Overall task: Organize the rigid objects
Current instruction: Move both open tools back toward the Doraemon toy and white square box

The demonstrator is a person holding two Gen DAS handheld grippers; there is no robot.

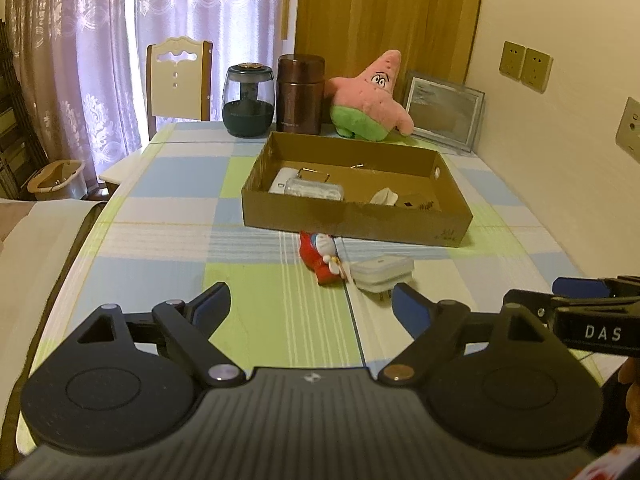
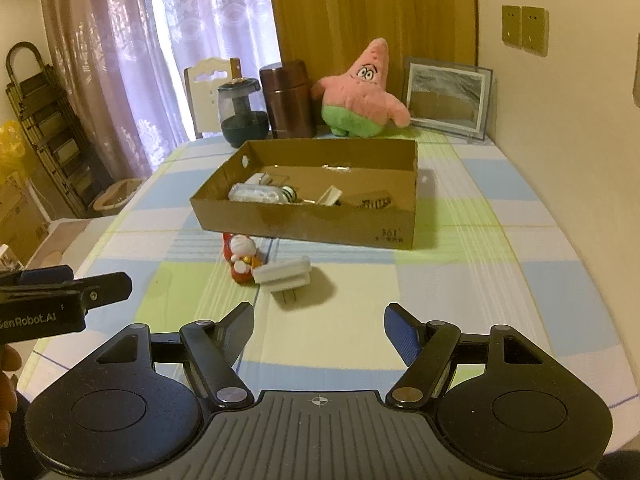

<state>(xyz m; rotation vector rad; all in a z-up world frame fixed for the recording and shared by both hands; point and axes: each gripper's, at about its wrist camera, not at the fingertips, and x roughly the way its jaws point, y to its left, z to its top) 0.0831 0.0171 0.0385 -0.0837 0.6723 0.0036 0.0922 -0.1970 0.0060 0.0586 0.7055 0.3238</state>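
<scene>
1. One red figurine (image 2: 240,258) and one white charger (image 2: 285,272) lay touching on the tabletop (image 2: 460,280), just before one cardboard box (image 2: 304,220) holding several small items.
2. Your left gripper (image 1: 311,304) and right gripper (image 2: 319,326) hovered near them, both jaws wide and holding nothing.

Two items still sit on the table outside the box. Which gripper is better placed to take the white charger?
Probably right: the white charger lies nearer the open right gripper; the left gripper has the red toy ahead.

The brown cardboard box's (image 2: 312,222) near wall hides the lower parts of its small, blurred contents (image 2: 288,196).
</scene>
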